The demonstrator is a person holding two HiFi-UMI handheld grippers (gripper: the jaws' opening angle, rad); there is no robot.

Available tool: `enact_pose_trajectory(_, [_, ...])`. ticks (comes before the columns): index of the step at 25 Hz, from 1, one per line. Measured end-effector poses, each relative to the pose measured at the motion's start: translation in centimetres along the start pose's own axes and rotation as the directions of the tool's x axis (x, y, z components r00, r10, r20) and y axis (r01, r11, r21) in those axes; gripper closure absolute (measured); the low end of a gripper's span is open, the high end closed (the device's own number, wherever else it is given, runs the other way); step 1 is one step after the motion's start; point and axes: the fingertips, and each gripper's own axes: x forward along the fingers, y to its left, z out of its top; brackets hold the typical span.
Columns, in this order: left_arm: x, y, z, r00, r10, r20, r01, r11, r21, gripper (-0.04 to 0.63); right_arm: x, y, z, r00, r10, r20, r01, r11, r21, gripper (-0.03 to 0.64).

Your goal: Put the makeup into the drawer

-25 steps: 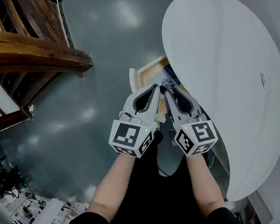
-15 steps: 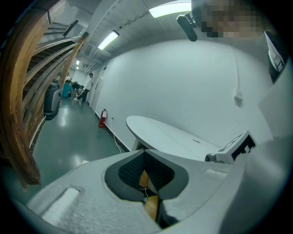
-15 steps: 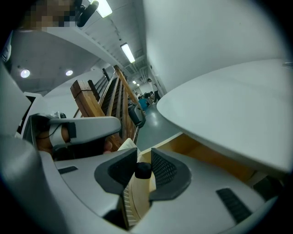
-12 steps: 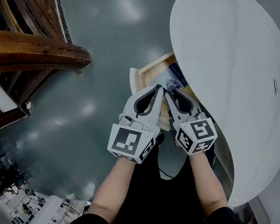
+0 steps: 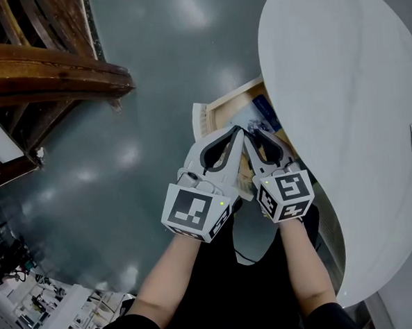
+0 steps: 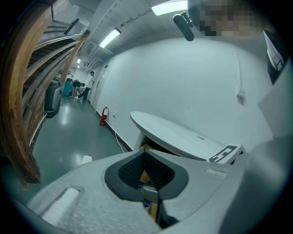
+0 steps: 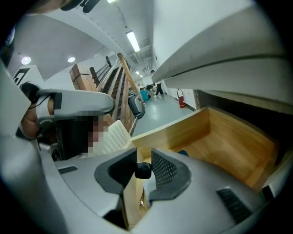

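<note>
**Open drawer under white table, grey hall**

Glossy grey floor (image 5: 152, 87); one wooden staircase (image 5: 40, 73) upper left. One white oval table (image 5: 349, 117) fills the right and hides part of the one open wooden drawer (image 7: 224, 141). One blue item (image 5: 267, 111) lies inside, its kind unclear.

Two grippers, at centre frame:
- Left gripper (image 6: 145, 160): jaws closed, empty.
- Right gripper (image 7: 143, 159): jaws clamp one small black makeup (image 7: 143, 170) above the drawer's front corner.

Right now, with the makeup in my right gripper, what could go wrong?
One: the right gripper pinches the small black makeup just above the drawer wall; released here, it could clip the rim and drop to the floor. Two: the shut left gripper sits close beside it, so they might knock. Three: the table overhangs the drawer, leaving little headroom.
</note>
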Motion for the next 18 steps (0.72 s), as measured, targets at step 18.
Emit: enact_pose_trajectory(18, [-0.8,-0.9,0.8,1.000,0.014,-0.014,-0.014,1.000,0.006,0.586,-0.8,0.5,1.1,0.999,-0.033,-0.003,0.033,0.997,-0.076,0.506])
